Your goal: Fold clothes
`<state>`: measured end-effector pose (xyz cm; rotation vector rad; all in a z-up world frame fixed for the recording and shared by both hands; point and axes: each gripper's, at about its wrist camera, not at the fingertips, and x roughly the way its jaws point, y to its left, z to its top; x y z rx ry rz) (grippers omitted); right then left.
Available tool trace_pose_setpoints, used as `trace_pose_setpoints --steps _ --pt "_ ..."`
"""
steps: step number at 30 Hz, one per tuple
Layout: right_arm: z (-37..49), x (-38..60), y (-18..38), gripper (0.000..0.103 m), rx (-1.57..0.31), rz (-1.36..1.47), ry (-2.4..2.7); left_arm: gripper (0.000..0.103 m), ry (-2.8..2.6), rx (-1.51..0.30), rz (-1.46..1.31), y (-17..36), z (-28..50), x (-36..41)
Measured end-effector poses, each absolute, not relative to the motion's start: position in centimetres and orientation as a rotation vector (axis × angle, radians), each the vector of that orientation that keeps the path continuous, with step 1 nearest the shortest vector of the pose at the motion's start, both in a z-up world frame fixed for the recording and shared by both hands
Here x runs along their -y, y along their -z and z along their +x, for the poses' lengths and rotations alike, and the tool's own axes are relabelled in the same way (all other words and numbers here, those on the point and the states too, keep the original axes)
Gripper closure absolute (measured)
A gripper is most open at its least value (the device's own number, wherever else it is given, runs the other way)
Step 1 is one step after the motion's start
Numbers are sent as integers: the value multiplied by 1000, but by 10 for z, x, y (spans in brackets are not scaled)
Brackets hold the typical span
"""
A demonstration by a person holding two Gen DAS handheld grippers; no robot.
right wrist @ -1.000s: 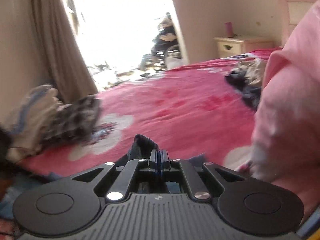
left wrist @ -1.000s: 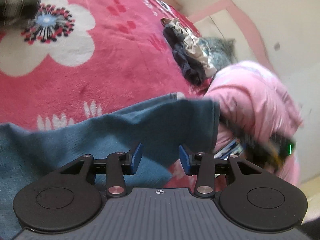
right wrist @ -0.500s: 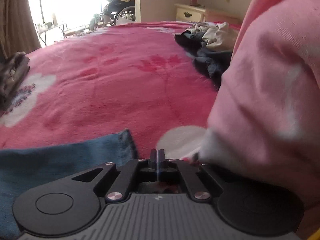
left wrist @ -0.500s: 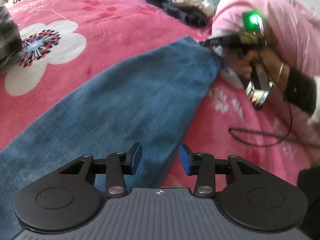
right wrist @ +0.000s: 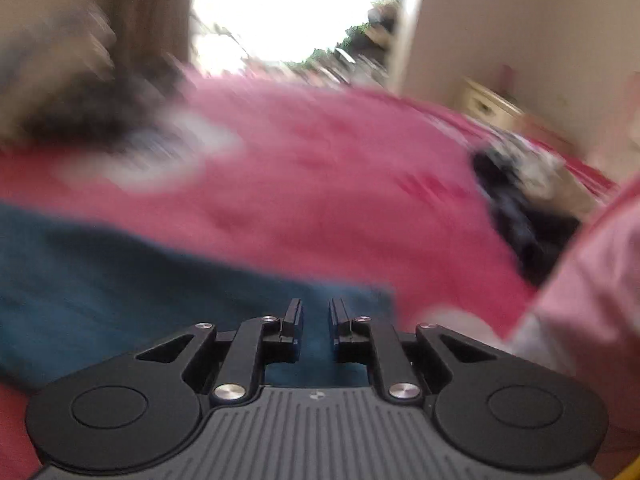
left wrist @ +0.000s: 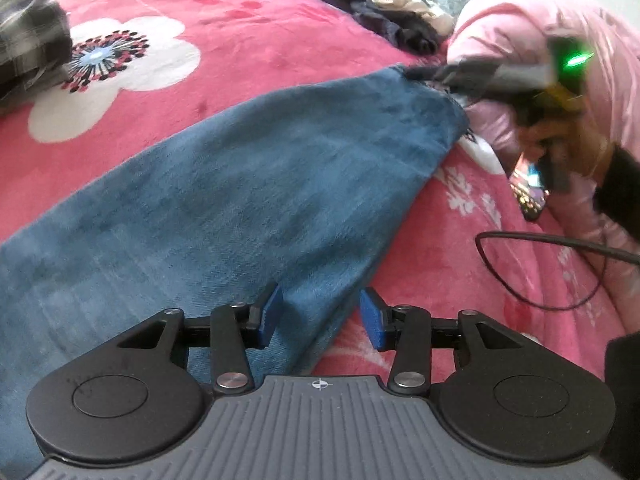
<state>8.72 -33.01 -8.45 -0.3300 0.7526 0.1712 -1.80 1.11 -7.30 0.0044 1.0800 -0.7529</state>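
Change since a second ago: blue garment (left wrist: pixel 248 184), then partly lifted, now spread flat on the bed (left wrist: pixel 256 28); right gripper (right wrist: pixel 315 320), then shut, opening, nothing pinched; left gripper (left wrist: pixel 319 320) half-wide, opening, over the garment's edge, empty. Surroundings: pink floral blanket, clothes pile (left wrist: pixel 384 12), bright doorway (right wrist: pixel 304 8), nightstand (right wrist: pixel 488 104).

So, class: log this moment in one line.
left claw: opening, empty | right claw: opening, empty | blue garment: flat on pink blanket
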Motion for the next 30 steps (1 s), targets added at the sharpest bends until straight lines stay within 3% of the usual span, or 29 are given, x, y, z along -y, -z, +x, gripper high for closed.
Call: trace_pose_setpoints --steps 1,7,13,15,21,26,30 --pt "94 338 87 90 -752 -297 -124 58 744 -1079 -6 72 -21 -11" --pt "71 319 46 91 -592 -277 -266 58 678 -1036 -62 46 -48 -49" --pt "85 308 84 93 -738 -308 -281 56 460 -1027 -127 49 -69 -113" --pt "95 320 87 100 -751 -259 -220 57 362 -1089 -199 69 -75 -137" --pt "78 283 42 97 -631 -270 -304 57 295 -1070 -395 62 -102 -180" --pt "64 203 55 97 -669 -274 -679 56 255 -943 -326 44 -74 -202" --pt "75 183 89 99 -739 -254 -673 56 123 -904 -291 62 -21 -215"
